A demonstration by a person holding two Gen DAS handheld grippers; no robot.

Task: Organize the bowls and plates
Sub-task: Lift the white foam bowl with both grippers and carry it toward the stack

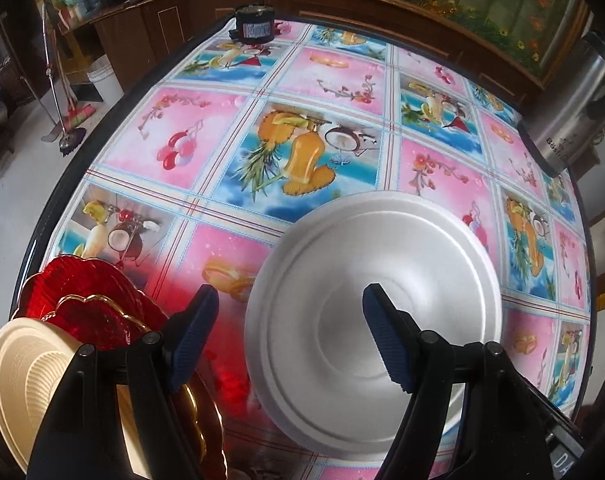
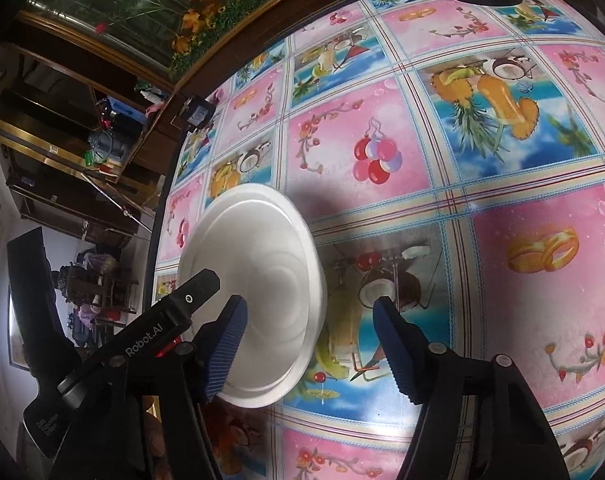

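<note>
Left wrist alone shows red plate point(image 1: 90, 300), cream plate point(image 1: 26, 376)

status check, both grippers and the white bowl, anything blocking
Left gripper open, straddling the near rim of the white bowl, no grip. Right gripper open over the same bowl's edge. Red plate and cream plate stacked at left, clear of bowl.

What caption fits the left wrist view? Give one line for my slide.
Open left claw straddling the rim of a white bowl on a fruit-print tablecloth, red plates beside.
</note>
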